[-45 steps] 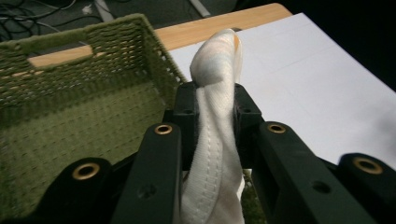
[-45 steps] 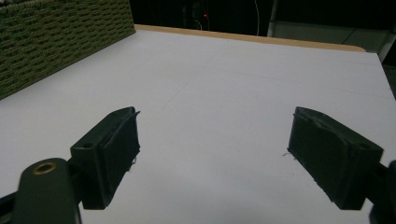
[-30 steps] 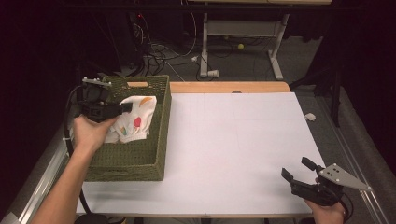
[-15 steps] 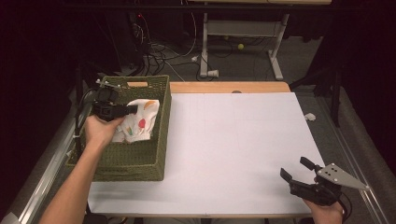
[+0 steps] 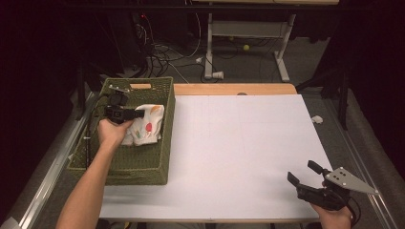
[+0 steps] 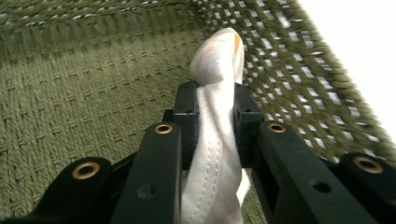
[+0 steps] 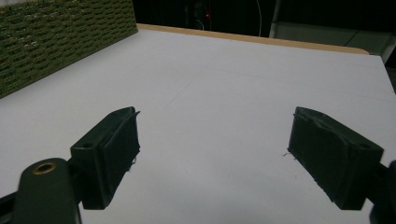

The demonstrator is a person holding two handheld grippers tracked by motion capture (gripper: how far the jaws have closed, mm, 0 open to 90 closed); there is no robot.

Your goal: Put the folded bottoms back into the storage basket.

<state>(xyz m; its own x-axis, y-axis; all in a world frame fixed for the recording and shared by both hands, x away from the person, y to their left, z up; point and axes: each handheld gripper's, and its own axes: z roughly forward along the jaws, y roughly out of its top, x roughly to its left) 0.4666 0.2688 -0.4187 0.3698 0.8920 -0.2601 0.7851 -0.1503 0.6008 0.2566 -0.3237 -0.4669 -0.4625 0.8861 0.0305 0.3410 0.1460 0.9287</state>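
Left gripper (image 6: 215, 100) pinches a cloth (image 5: 145, 125) fold in the basket (image 5: 138, 167) by the table's left edge; light, limp fabric, likely drapes. Right gripper (image 7: 215, 156) gapes empty.

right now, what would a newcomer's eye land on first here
Probably the white patterned cloth inside the green woven basket at the table's left edge, pinched between the jaws of the left gripper. Next, the right gripper with jaws wide apart over the bare white tabletop near the front right corner.
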